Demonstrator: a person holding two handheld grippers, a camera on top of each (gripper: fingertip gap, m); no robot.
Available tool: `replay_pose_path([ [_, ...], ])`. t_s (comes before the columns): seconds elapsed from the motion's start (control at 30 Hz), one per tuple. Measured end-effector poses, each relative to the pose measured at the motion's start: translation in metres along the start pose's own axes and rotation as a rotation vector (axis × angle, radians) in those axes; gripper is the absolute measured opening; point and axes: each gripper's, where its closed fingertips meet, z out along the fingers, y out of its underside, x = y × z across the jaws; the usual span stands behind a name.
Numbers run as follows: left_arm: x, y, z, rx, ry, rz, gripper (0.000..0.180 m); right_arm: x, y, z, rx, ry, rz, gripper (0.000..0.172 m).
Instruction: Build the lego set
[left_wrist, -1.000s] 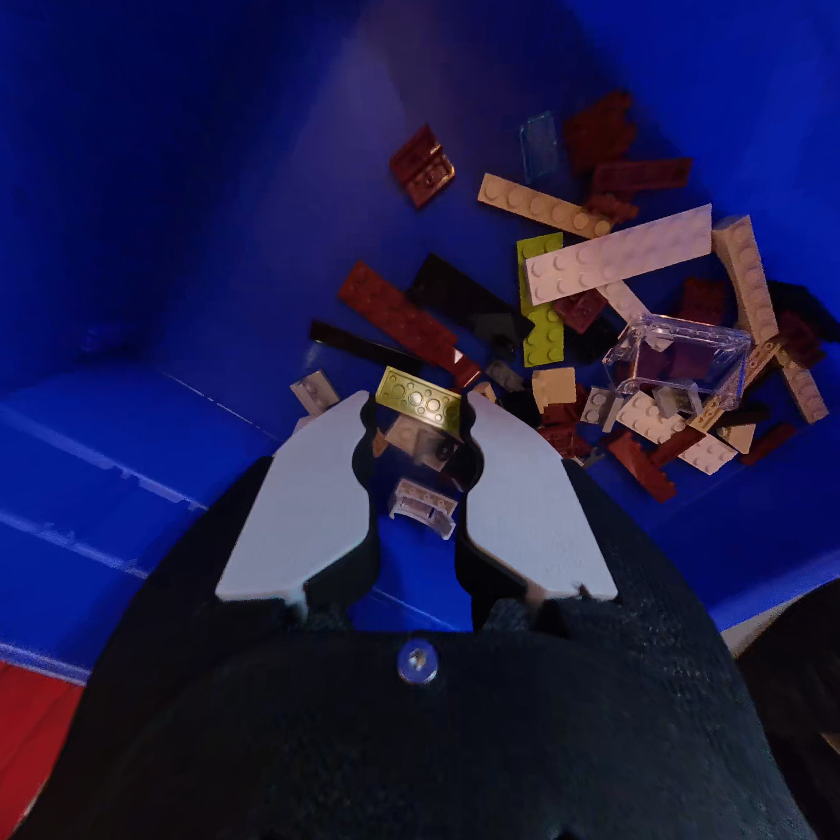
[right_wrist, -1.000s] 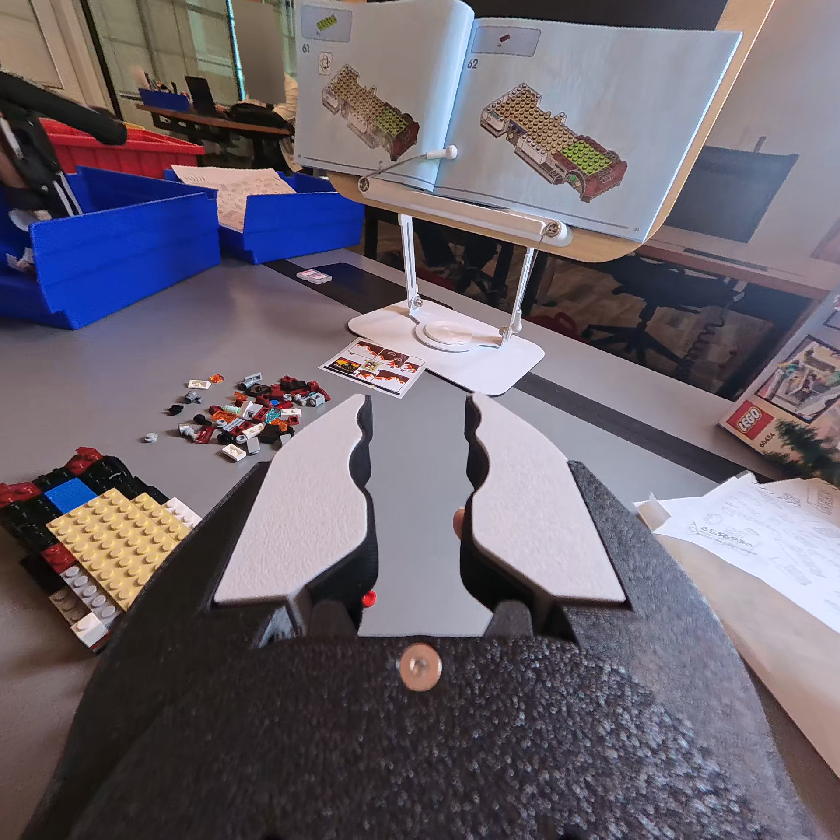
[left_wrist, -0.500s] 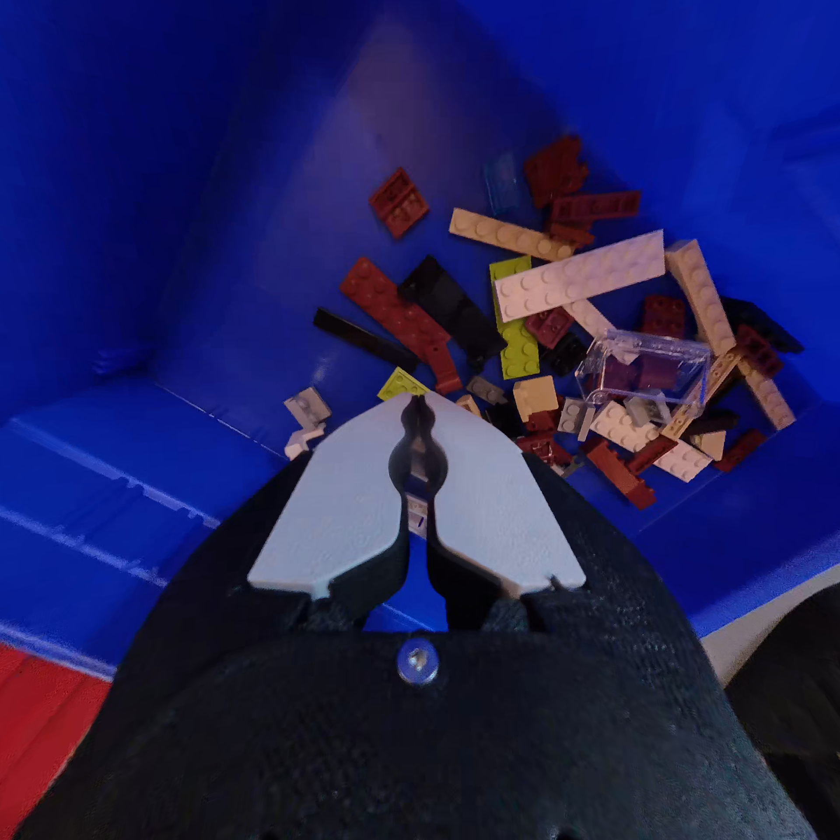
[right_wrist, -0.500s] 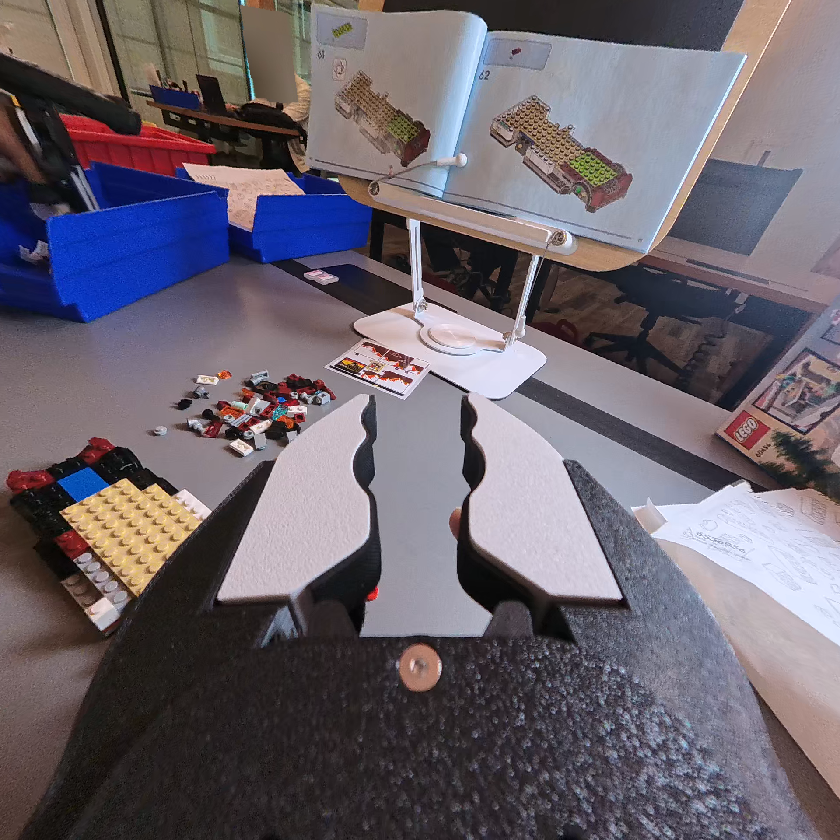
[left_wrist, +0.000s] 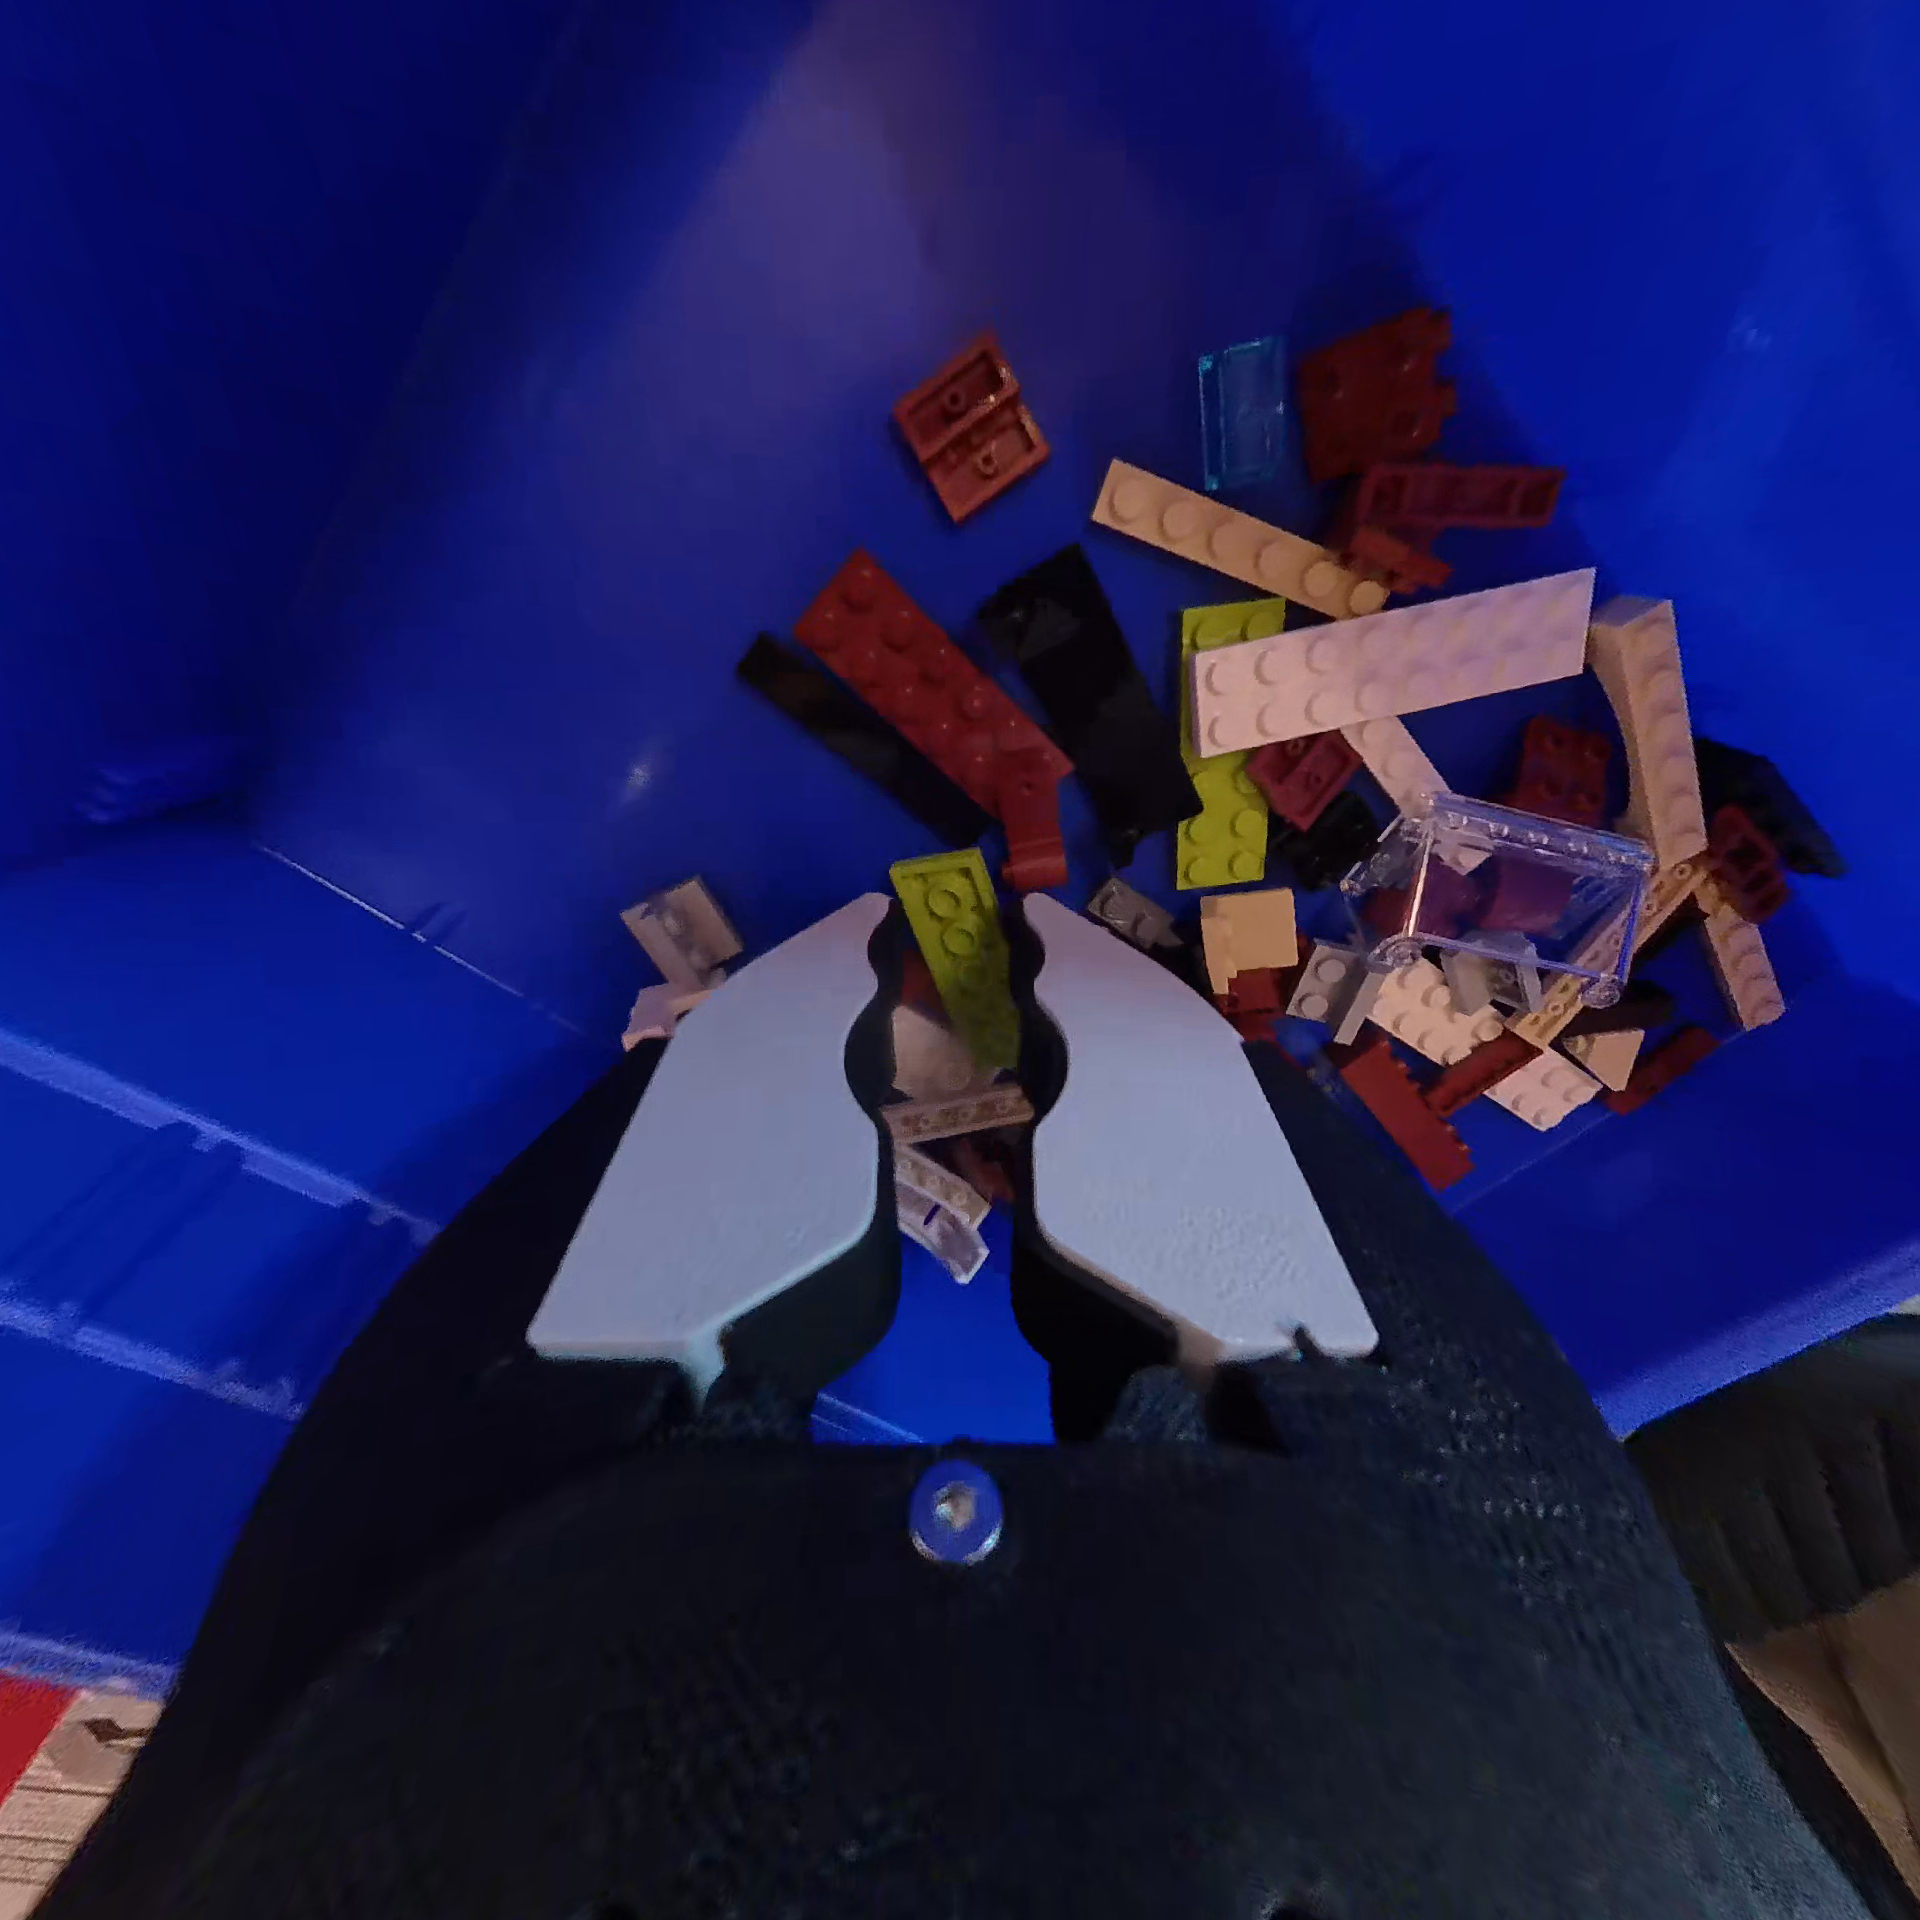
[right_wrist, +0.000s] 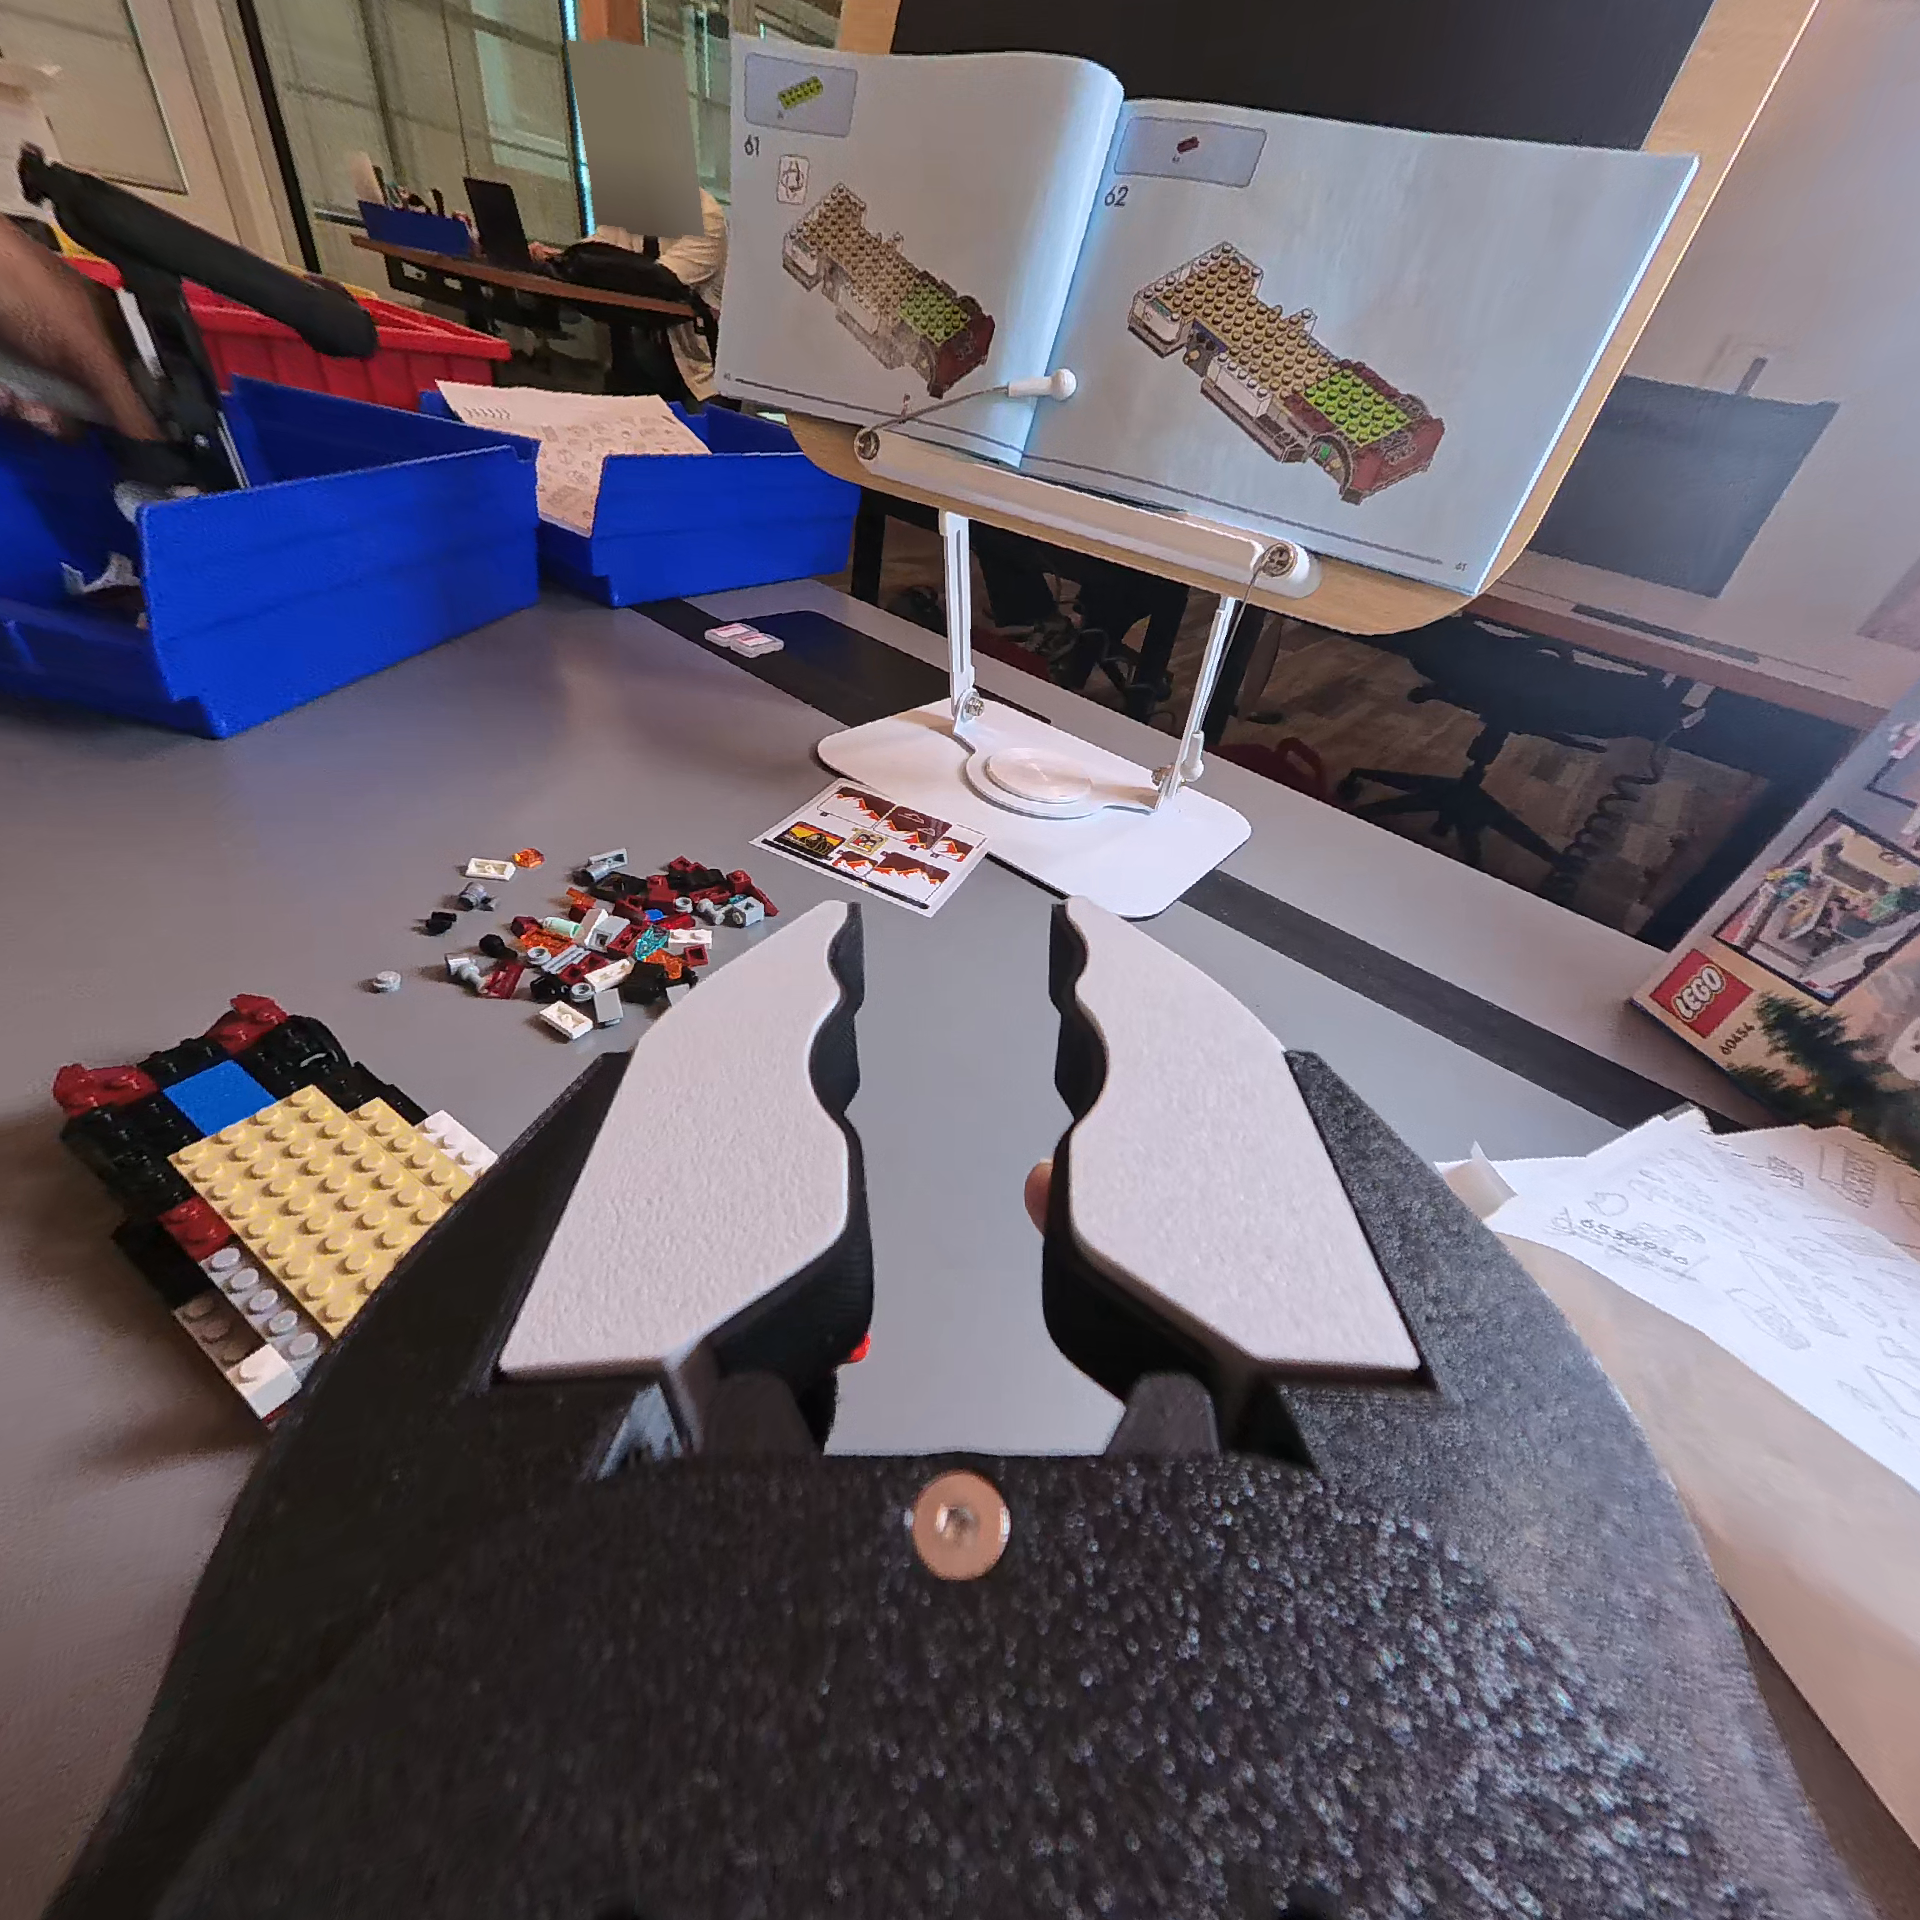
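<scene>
My left gripper (left_wrist: 956, 914) is down inside a blue bin (left_wrist: 520, 520), at the near edge of a pile of loose bricks. A lime green plate (left_wrist: 961, 956) stands tilted between its two fingers, lengthwise. A dark gap shows beside the plate at the right fingertip (left_wrist: 1049, 925), so the jaws stand open around it. A dark red plate (left_wrist: 925, 675) and a second lime plate (left_wrist: 1226, 810) lie just beyond. My right gripper (right_wrist: 954, 914) is open and empty above the grey table (right_wrist: 312, 810).
The bin also holds a long white plate (left_wrist: 1392, 665) and a clear windscreen piece (left_wrist: 1496, 904). On the table are a partly built model (right_wrist: 312, 1174), small loose pieces (right_wrist: 603, 935), a sticker sheet (right_wrist: 873, 842), a booklet on a stand (right_wrist: 1195, 312), blue bins (right_wrist: 332, 561) and papers (right_wrist: 1714, 1247). The grippers' ends are close to 60 cm from one another. To the partly built model (right_wrist: 312, 1174): right tips about 15 cm, left tips about 45 cm.
The left jaws came together with the lime plate left just ahead of the tips, and drew back. They have opened again and moved forward around the plate. The right gripper has hardly moved.
</scene>
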Motion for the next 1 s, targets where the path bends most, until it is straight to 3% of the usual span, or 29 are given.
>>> replay_pose_path([
  [0.2,0.0,-0.014,-0.033,0.143,-0.038,0.046,0.018,0.0,0.0,0.0,-0.002,0.001,-0.006,0.034],
  [0.37,0.029,-0.047,-0.117,0.541,-0.096,0.167,0.018,-0.007,-0.002,0.0,0.009,-0.018,-0.016,0.034],
  [0.5,0.125,-0.059,-0.189,0.898,0.019,0.368,0.018,-0.023,-0.008,0.0,0.035,-0.094,-0.008,0.038],
  [0.6,0.223,-0.051,-0.214,1.082,0.2,0.539,0.018,-0.044,-0.013,0.0,0.044,-0.189,0.014,0.041],
  [0.83,0.424,-0.023,-0.182,1.226,0.711,0.744,0.017,-0.115,-0.038,-0.002,0.059,-0.467,0.073,0.049],
  [1.0,0.494,-0.013,-0.158,1.237,0.879,0.78,0.017,-0.154,-0.05,-0.006,0.06,-0.593,0.12,0.048],
])
